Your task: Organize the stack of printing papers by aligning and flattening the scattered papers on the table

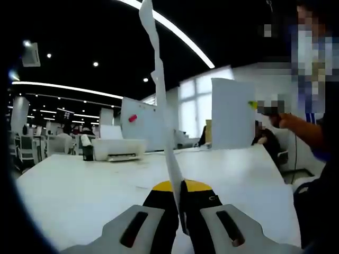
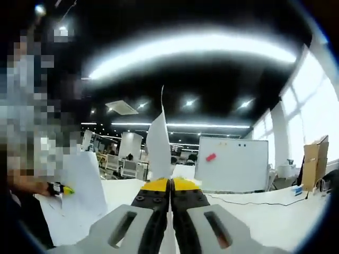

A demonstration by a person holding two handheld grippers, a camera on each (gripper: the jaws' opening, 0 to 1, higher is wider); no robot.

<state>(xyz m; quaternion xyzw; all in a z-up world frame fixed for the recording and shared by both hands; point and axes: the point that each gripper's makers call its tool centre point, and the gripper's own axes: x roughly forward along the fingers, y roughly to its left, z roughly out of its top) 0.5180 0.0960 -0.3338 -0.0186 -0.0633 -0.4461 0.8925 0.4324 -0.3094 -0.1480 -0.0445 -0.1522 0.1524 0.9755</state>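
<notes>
Your left gripper (image 1: 181,211) has its jaws pressed together on the lower edge of a sheet of paper (image 1: 161,90), which stands up edge-on from the pinch and bends slightly as it rises. Your right gripper (image 2: 170,203) is likewise closed on a sheet (image 2: 158,145) that rises narrow and pointed from between its yellow-tipped jaws. Each view also catches the other gripper holding its sheet broadside: in the left gripper view, a flat white rectangle (image 1: 231,114) to the right; in the right gripper view, a sheet (image 2: 79,185) at lower left. Both sheets are held up off the white table (image 1: 79,190).

Assessment: the paper is light, thin and limp, with little stiffness beyond the pinch. It will likely flop, curl and crease if swung or gripped hard. Holding near an edge, as you do now, seems sound; lay each sheet down flat and slide edges into line.

Beyond the table stand a printer (image 1: 119,149) and a whiteboard (image 2: 231,164).
</notes>
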